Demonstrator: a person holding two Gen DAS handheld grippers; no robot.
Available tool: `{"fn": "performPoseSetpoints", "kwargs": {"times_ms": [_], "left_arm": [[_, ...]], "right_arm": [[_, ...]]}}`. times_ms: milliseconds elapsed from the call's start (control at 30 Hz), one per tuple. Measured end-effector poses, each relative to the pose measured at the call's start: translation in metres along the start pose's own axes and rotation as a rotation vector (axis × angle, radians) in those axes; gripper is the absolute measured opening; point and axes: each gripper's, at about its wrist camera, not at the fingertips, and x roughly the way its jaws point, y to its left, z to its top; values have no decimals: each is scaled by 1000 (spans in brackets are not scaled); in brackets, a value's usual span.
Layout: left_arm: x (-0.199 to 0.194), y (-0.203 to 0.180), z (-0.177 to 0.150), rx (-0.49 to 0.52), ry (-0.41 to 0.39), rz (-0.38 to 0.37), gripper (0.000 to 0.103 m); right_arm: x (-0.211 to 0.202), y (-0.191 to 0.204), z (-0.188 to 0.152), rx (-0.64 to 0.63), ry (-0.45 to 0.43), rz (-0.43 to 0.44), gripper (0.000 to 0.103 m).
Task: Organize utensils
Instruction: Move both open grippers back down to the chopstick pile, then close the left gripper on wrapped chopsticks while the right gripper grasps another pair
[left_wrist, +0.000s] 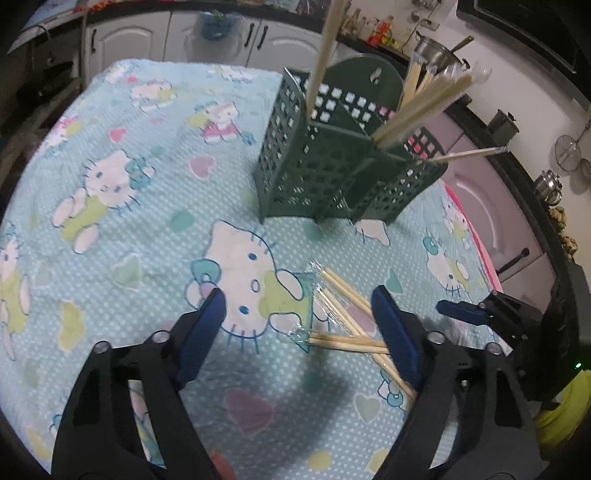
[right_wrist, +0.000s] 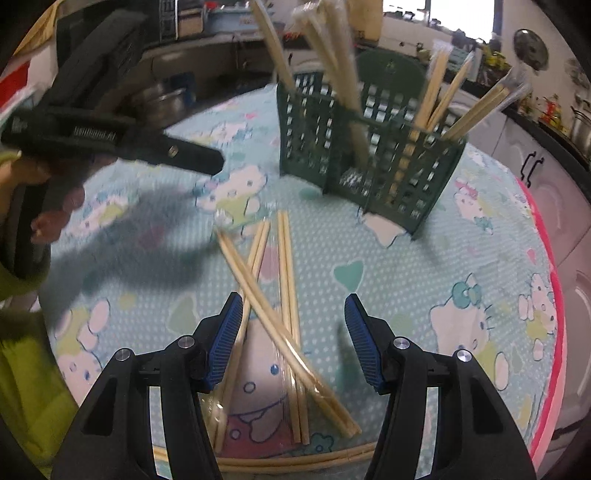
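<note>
A dark green perforated utensil holder (left_wrist: 332, 170) stands upright on the table, also in the right wrist view (right_wrist: 369, 162), with several wrapped wooden chopstick pairs (left_wrist: 424, 110) sticking out of its compartments. More wrapped chopstick pairs (right_wrist: 273, 295) lie crossed on the cloth in front of it, also in the left wrist view (left_wrist: 347, 325). My left gripper (left_wrist: 299, 306) is open and empty above the cloth, left of the loose chopsticks. My right gripper (right_wrist: 293, 314) is open and empty, its fingers straddling the crossed chopsticks from above.
The round table wears a light blue cartoon-cat cloth (left_wrist: 129, 184). Kitchen cabinets (left_wrist: 155, 40) and a counter with steel pots (left_wrist: 436, 51) ring the table. The right gripper shows in the left wrist view (left_wrist: 458, 310); the left gripper shows in the right wrist view (right_wrist: 147, 147).
</note>
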Motion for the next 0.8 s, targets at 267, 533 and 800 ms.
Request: {"fn": "performPoseSetpoints", "kwargs": {"times_ms": [267,533,800], "left_arm": [[23,-3,3,-15,66,-32,49],[41,-3,8,-37,109,-62,43],[53,7,12,-99,142,-122,29]], "right_arm": [[12,4,-6,-48,36,16,55],[20,5,-3,-66,44,32,54],[27,3,2,-83,74,31,43]]}}
